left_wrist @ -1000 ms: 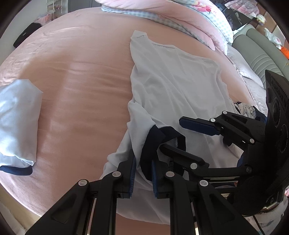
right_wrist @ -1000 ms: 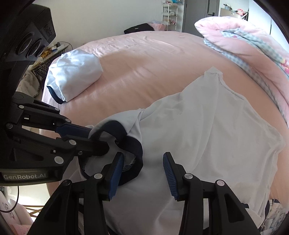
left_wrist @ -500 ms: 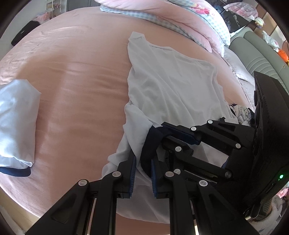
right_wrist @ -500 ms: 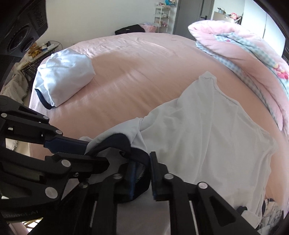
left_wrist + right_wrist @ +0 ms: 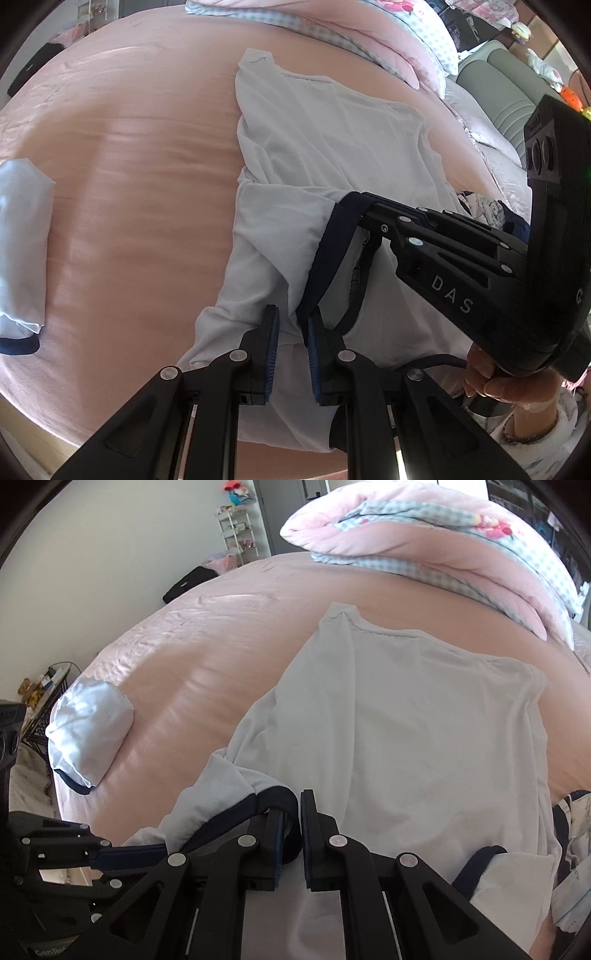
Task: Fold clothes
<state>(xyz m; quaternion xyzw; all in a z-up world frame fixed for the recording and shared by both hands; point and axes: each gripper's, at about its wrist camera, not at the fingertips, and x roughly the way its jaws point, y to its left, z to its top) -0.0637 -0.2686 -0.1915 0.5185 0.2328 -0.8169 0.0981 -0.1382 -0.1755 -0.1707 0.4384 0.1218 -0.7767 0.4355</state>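
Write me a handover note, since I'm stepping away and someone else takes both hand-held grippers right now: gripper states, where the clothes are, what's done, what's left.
Left hand-held gripper: shut on the navy collar of the white shirt.
Right hand-held gripper: shut on the same collar, further along it.
The shirt lies spread on the pink bed, collar end nearest you.
Done: one folded shirt sits off to the left on the bed.
Left: fold this shirt; no fold is made yet.
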